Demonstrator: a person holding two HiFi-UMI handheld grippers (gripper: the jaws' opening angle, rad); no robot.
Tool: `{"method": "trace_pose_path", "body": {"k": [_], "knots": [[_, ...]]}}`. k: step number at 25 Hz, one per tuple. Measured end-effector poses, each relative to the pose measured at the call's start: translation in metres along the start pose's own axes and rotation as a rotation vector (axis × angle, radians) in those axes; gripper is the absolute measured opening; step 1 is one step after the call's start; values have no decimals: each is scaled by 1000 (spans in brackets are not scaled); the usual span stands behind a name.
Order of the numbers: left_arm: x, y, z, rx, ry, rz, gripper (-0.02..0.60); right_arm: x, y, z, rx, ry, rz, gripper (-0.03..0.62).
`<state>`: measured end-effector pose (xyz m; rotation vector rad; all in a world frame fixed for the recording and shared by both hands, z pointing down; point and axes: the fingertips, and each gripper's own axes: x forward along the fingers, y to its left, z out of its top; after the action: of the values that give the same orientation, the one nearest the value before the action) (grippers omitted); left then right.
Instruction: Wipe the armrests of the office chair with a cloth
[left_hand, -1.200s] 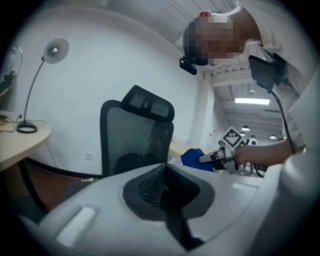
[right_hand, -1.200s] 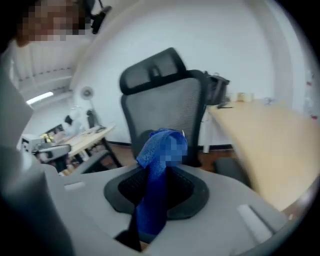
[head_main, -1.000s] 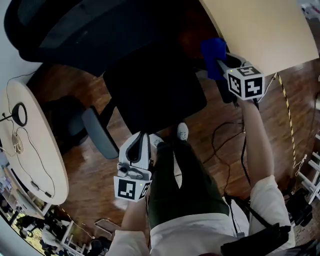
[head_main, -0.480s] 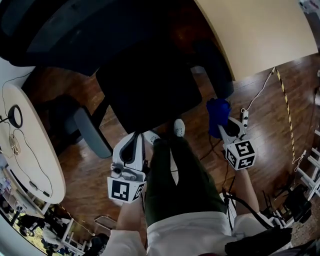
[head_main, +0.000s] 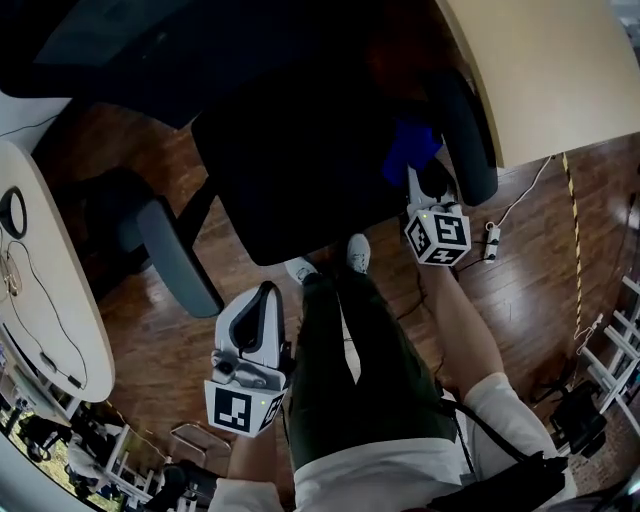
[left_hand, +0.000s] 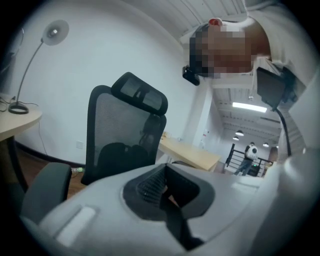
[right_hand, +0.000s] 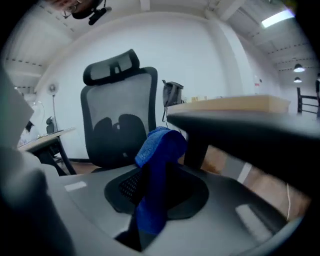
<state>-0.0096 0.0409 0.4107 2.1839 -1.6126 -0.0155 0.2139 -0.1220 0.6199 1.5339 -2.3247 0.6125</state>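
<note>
Two remaining, likely: one o'clock armrest, nine o'clock armrest. Right gripper clamps blue cloth beside former; left gripper closed, empty.

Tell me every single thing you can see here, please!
office chair: one, black, in front of the person
grey armrest: one, grey, at the seat's side nearest the round table
dark armrest: one, dark grey, beside the cloth
cloth: one, blue, in the right gripper
beige table: one, beige, past the dark armrest
round table: one, white, head view's left edge
desk lamp: one, pale, on the round table
white cable: one, white, on the floor
floor: one, brown wood
shoes: two, white, under the seat's edge
left gripper: one, white, shut, empty
right gripper: one, white, shut on the cloth
</note>
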Motion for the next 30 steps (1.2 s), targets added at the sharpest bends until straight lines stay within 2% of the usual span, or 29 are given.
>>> {"method": "trace_pose_path", "body": {"k": [4, 6, 9, 11, 14, 16, 19, 21, 23, 26, 28, 30], "knots": [[-18, 10, -30, 1, 59, -16, 5, 50, -29, -49, 55, 64, -68, 87], [-17, 15, -37, -8, 52, -6, 5, 80, -50, -81, 104, 161, -90, 87], [-22, 19, -40, -26, 28, 11, 5, 115, -58, -110, 215, 299, -38, 87], [-24, 21, -37, -35, 6, 28, 5, 119, -42, -94, 165, 300, 28, 87], [-30, 22, -16, -25, -39, 49, 5, 81, 25, -36, 97, 205, 219, 87], [-42, 16, 16, -6, -71, 67, 5, 10, 73, 15, 94, 127, 342, 87], [-74, 1, 74, 18, -77, 131, 5, -131, 126, 117, 101, -12, 450, 87], [-75, 8, 117, 61, -124, 160, 5, -172, 151, 195, 95, -162, 514, 87], [-74, 9, 167, 102, -163, 145, 5, -198, 177, 269, 19, -301, 528, 87], [-96, -30, 240, 164, -206, 84, 5, -259, 203, 357, -81, -420, 500, 87], [-105, -60, 283, 219, -263, 44, 5, -290, 213, 396, -108, -479, 506, 87], [-112, -79, 310, 261, -301, 18, 5, -315, 221, 418, -135, -520, 510, 87]]}}
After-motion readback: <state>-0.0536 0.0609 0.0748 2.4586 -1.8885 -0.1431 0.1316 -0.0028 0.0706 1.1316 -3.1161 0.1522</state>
